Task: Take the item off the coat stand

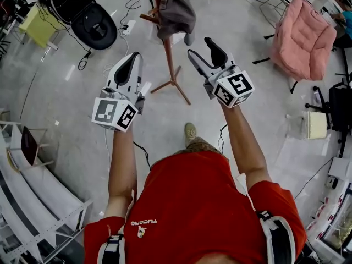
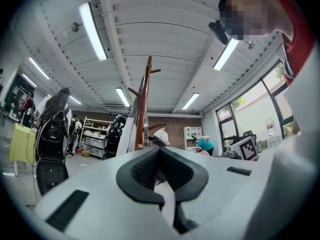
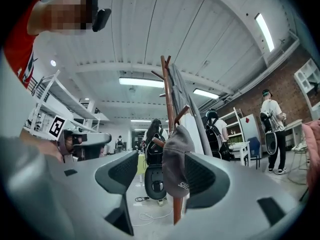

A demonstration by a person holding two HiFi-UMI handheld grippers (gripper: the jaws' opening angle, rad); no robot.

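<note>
A wooden coat stand (image 1: 170, 56) rises from the grey floor ahead of me, with a grey cap (image 1: 177, 16) hanging from one of its pegs. In the right gripper view the cap (image 3: 175, 160) shows between the jaws but farther off, on the stand (image 3: 168, 94). My right gripper (image 1: 202, 51) is open with nothing in it, just right of the stand and short of the cap. My left gripper (image 1: 132, 59) is shut and empty, to the left of the stand's feet. In the left gripper view the stand (image 2: 142, 109) lies beyond the closed jaws (image 2: 159, 153).
A pink armchair (image 1: 306, 34) stands at the back right. A black round seat (image 1: 94, 25) and a yellow stool (image 1: 37, 26) are at the back left, with cables on the floor. White shelving (image 1: 33, 186) runs along my left. People stand in the background.
</note>
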